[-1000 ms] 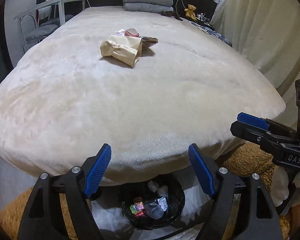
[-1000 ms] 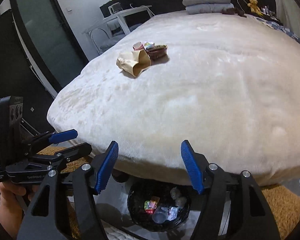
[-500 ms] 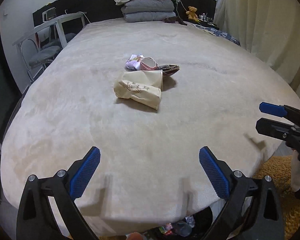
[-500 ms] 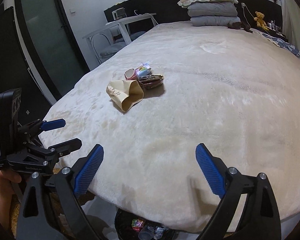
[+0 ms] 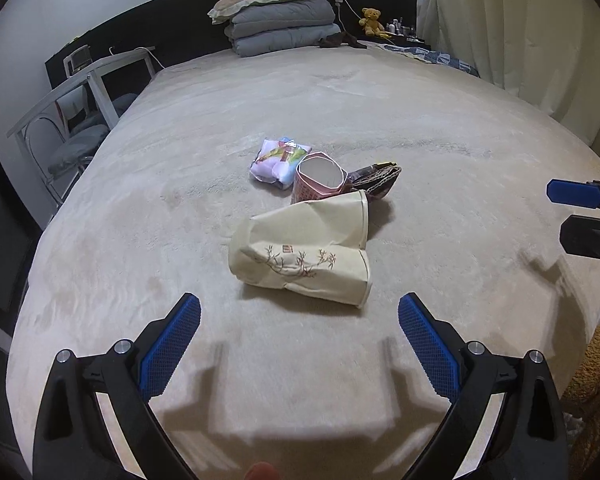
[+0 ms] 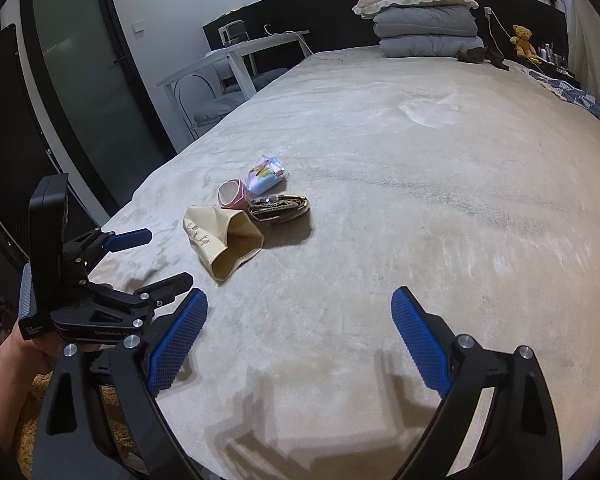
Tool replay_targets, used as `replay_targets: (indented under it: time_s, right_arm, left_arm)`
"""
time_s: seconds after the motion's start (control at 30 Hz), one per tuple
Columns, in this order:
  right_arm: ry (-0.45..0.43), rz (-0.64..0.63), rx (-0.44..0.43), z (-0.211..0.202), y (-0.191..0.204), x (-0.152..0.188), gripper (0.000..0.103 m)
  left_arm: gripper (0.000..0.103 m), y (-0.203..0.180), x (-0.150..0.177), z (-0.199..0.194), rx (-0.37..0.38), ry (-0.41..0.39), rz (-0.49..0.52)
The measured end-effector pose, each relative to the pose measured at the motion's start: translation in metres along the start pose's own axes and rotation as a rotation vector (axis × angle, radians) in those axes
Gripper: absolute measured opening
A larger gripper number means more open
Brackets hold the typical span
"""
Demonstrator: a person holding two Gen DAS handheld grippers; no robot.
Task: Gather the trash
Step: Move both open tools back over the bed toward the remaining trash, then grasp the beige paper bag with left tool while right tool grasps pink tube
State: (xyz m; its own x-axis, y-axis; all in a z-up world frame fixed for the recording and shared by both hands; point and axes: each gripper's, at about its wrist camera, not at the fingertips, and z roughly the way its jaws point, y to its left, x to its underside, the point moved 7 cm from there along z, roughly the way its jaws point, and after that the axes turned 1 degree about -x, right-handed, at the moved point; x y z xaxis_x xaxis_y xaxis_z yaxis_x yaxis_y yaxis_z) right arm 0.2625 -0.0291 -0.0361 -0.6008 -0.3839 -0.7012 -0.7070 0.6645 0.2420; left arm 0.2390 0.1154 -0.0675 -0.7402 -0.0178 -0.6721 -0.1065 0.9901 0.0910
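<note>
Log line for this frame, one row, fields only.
phase: approach | left gripper: open, empty | right gripper: open, empty | nearest trash: crushed beige paper cups on bed | collected now: nothing

My right gripper (image 5: 580, 216) was cut off by the left view's right edge, only fingertips showing. The crushed brown wrapper (image 5: 374, 180) sat half hidden behind the pink paper cup (image 5: 318, 178) and beige printed paper bag (image 5: 304, 252). Nightstand clutter (image 6: 550, 54) was too small to identify.

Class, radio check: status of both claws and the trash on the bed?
Left claw and right claw open, empty. Trash pile untouched mid-bed. Nothing blocking.
</note>
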Motion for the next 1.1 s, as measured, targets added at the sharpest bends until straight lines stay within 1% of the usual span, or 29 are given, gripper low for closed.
replay_targets:
  time_s: [0.1, 0.2, 0.23, 0.37, 0.47, 0.53, 0.63, 0.67, 0.7, 0.83, 1.1]
  right_arm:
    - [-0.001, 0.002, 0.005, 0.005, -0.006, -0.007, 0.092]
    - [0.009, 0.007, 0.009, 0.010, -0.011, -0.010, 0.092]
    - [0.015, 0.005, 0.012, 0.012, -0.012, -0.010, 0.092]
    - [0.022, -0.009, 0.018, 0.018, -0.013, -0.011, 0.092]
    - [0.025, -0.018, 0.016, 0.020, -0.013, -0.011, 0.092]
    - [0.030, -0.018, 0.014, 0.021, -0.012, -0.011, 0.092]
    - [0.030, -0.029, 0.006, 0.019, -0.009, -0.010, 0.092]
    - [0.030, -0.032, 0.006, 0.019, -0.008, -0.010, 0.092]
    - [0.031, -0.035, 0.002, 0.019, -0.006, -0.010, 0.092]
    - [0.029, -0.036, 0.001, 0.020, -0.005, -0.010, 0.092]
    - [0.039, -0.036, -0.003, 0.027, 0.000, -0.012, 0.092]
  left_arm:
    - [0.096, -0.003, -0.007, 0.009, 0.004, -0.009, 0.026]
    - [0.096, -0.002, -0.013, 0.017, -0.011, -0.028, 0.033]
    - [0.096, -0.002, -0.014, 0.021, -0.001, -0.020, 0.032]
    - [0.096, 0.000, -0.014, 0.032, -0.004, 0.005, 0.030]
    - [0.096, 0.004, -0.015, 0.036, 0.014, 0.015, 0.005]
    - [0.096, 0.007, -0.015, 0.038, 0.009, 0.028, -0.009]
    - [0.094, 0.009, -0.015, 0.036, 0.010, 0.024, -0.020]
    - [0.086, 0.009, -0.016, 0.035, 0.015, 0.023, -0.019]
    - [0.082, 0.008, -0.016, 0.034, 0.024, 0.025, -0.020]
    - [0.082, 0.004, -0.015, 0.028, 0.031, 0.016, -0.007]
    - [0.082, 0.013, -0.011, 0.015, 0.035, -0.005, -0.030]
